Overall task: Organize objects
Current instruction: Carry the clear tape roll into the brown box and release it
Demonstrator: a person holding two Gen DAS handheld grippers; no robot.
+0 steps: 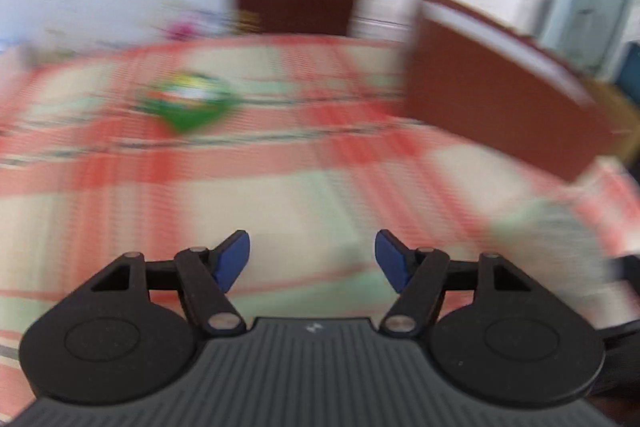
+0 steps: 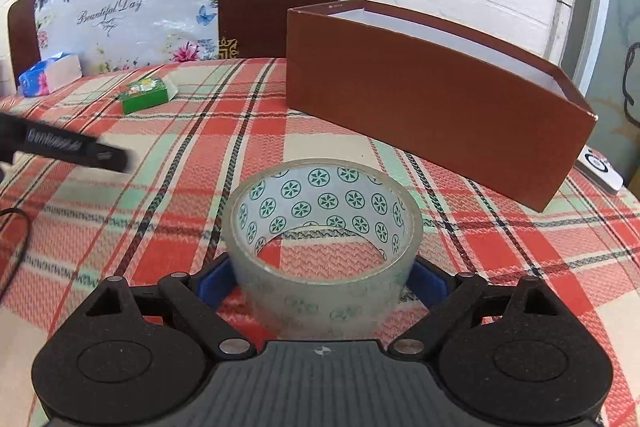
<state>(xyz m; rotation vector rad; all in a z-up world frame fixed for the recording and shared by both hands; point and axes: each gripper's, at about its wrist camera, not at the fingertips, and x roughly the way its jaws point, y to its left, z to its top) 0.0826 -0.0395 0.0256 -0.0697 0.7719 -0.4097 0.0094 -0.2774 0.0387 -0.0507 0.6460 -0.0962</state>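
Between the right gripper [image 2: 322, 283] pads sits the clear round tape roll [image 2: 324, 239], gripped above the plaid tablecloth [image 2: 500, 251]; left gripper [image 1: 312, 259] open, empty, view blurred. Risk: roll probably slips sideways before reaching the brown rectangular cardboard box [image 2: 432, 107]

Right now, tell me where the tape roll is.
In the right wrist view, the tape roll sits between the right gripper fingers, above the plaid tablecloth, near the brown box.

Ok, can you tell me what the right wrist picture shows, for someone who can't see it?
The right hand-held gripper clasps a roll of clear tape over a red plaid tablecloth. An open brown box sits ahead on the right, a small green box and a blue tissue pack farther back on the left.
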